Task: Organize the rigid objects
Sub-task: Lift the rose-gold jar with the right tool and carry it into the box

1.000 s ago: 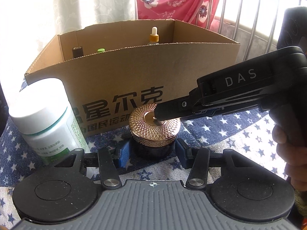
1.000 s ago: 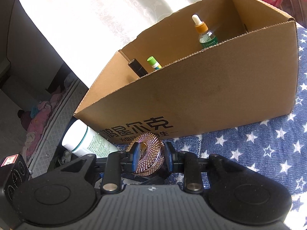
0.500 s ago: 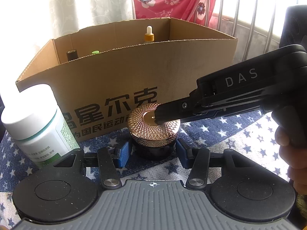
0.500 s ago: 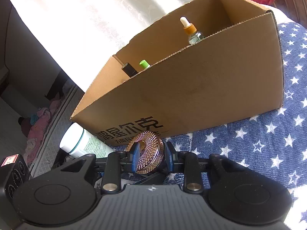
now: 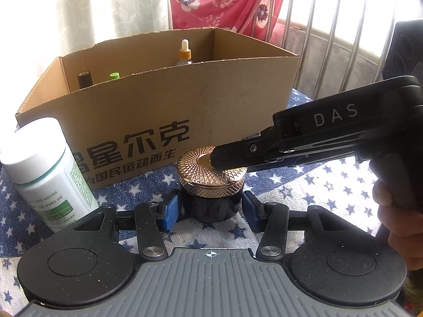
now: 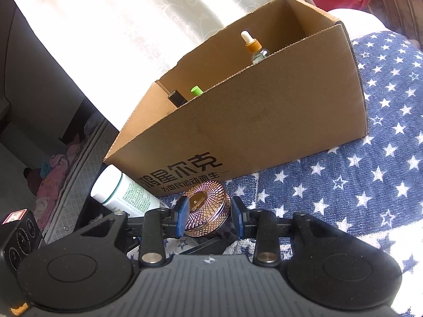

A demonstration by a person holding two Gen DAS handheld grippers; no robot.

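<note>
A dark jar (image 5: 211, 207) with a rose-gold patterned lid (image 5: 211, 169) stands on the star-print cloth in front of a cardboard box (image 5: 158, 100). My left gripper (image 5: 211, 211) is shut on the jar's dark body, one blue pad on each side. My right gripper (image 6: 208, 212) reaches in from the right, over the lid (image 6: 206, 206). Its jaws are opening, the lid sits between the pads, and a thin gap shows at the right pad. In the left wrist view one right finger (image 5: 224, 155) lies across the lid's centre.
A white pill bottle (image 5: 45, 169) stands left of the jar, close to the box. In the box are a dropper bottle (image 5: 185, 52), a green-capped item (image 5: 114, 76) and a dark-capped one (image 5: 84, 78). A person's hand (image 5: 396, 211) holds the right gripper. Metal railing stands behind on the right.
The right gripper's pads have parted slightly from the lid, and its view has drawn back a little from the box. The left gripper still clamps the jar in place.
</note>
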